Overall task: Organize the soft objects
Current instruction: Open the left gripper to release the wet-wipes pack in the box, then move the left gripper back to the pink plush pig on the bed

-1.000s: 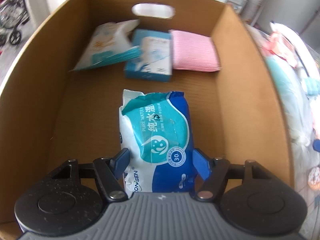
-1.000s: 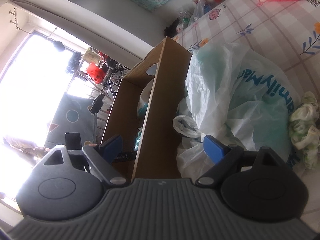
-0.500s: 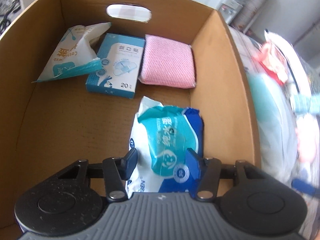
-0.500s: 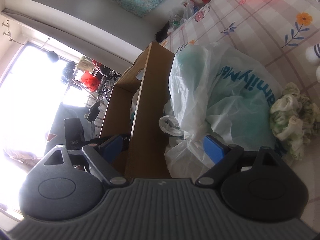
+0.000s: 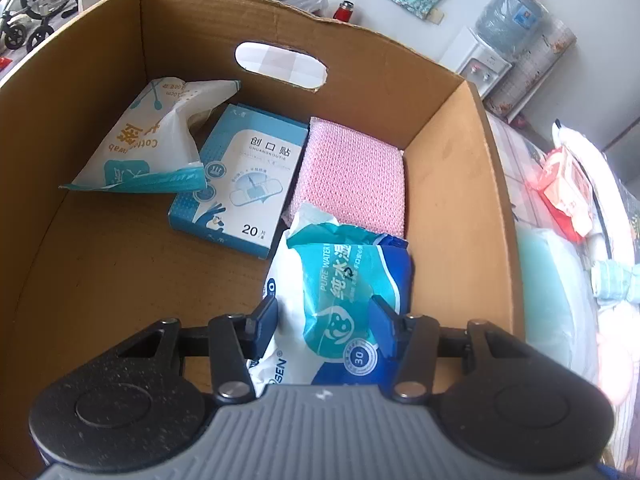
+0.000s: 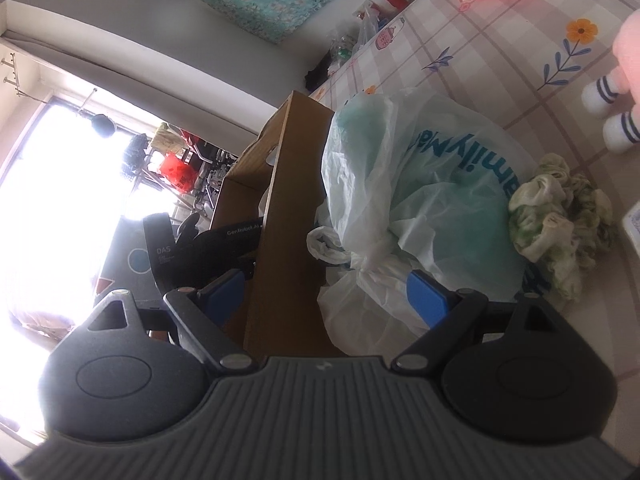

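My left gripper (image 5: 322, 316) is inside the cardboard box (image 5: 452, 184). Its jaws are closing on a blue and teal wet wipes pack (image 5: 344, 280), and the pads press its sides so that it bulges. The pack lies by the box's right wall, its top edge against a pink knitted cloth (image 5: 352, 176). A blue plaster box (image 5: 244, 176) and a white cotton swab bag (image 5: 148, 140) lie further left. My right gripper (image 6: 324, 292) is open and empty outside the box (image 6: 280, 240), in front of a white plastic bag (image 6: 432, 184).
A crumpled green and white cloth (image 6: 560, 220) lies to the right of the bag on the flowered tablecloth (image 6: 500, 64). A pink plush toy (image 6: 628, 60) with striped feet is at the right edge. A red and orange packet (image 5: 568, 188) lies beyond the box's right wall.
The left jaws have narrowed onto the wipes pack, which now looks squeezed. Gripper and pack have shifted toward the right wall and the pink cloth. The right gripper stays open.
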The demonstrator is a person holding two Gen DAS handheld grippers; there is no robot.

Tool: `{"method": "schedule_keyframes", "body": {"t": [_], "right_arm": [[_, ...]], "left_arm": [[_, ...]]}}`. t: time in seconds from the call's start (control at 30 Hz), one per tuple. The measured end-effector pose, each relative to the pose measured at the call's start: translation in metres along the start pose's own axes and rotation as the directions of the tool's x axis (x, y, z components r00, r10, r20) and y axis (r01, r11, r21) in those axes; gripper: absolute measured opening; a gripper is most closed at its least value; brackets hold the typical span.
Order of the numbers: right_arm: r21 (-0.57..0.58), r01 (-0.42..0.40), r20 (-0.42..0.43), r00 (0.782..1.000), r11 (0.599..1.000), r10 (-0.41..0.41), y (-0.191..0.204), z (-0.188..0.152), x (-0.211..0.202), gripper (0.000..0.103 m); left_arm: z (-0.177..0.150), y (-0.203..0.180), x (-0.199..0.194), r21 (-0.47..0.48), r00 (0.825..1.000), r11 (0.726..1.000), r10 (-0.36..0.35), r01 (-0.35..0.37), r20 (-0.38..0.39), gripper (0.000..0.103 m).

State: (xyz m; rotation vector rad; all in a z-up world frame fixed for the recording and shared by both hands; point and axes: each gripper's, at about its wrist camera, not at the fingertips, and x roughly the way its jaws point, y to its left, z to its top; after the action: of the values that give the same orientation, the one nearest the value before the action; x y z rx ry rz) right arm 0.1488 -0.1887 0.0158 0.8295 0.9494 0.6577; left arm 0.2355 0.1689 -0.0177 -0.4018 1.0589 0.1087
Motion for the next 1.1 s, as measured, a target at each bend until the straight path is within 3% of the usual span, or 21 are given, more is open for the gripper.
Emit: {"method": "schedule_keyframes", "body": {"t": [0.17,0.33,0.5,0.63,0.77,0.9,1.1], "right_arm": [[0.012,0.009,0.017,1.000,1.000,-0.009,-0.006,-0.005,-0.010,0.089],[0.017,0.011,0.030,0.999,1.000,-0.011,-0.011,-0.010,-0.022,0.089],[0.014,0.020,0.050,0.999,1.000,-0.021,-0.012,-0.014,-0.035,0.089],[0.006,0.027,0.070,0.997,1.000,-0.027,-0.015,-0.019,-0.045,0.089],[0.002,0.044,0.093,0.995,0.999,-0.044,-0.021,-0.022,-0.059,0.089],[-0.001,0.076,0.160,0.984,0.997,-0.075,-0.027,-0.022,-0.085,0.089],[0.019,0.172,0.301,0.938,0.985,-0.170,-0.043,-0.021,-0.137,0.089]], "left_arm": [[-0.001,0.001,0.001,-0.015,1.000,1.000,-0.004,0.004,0.023,0.052],[0.001,0.005,-0.009,-0.092,0.999,0.995,-0.033,0.031,-0.018,0.064],[-0.004,0.004,-0.049,-0.114,0.996,0.990,-0.076,0.082,0.054,0.068],[-0.017,-0.004,-0.089,-0.108,0.983,0.986,-0.114,0.130,0.145,0.068],[-0.034,-0.029,-0.119,-0.036,0.961,0.984,-0.161,0.173,0.226,0.068],[-0.056,-0.077,-0.130,0.105,0.935,0.970,-0.239,0.218,0.263,0.071],[-0.101,-0.162,-0.119,0.355,0.896,0.905,-0.344,0.237,0.279,0.074]]}}
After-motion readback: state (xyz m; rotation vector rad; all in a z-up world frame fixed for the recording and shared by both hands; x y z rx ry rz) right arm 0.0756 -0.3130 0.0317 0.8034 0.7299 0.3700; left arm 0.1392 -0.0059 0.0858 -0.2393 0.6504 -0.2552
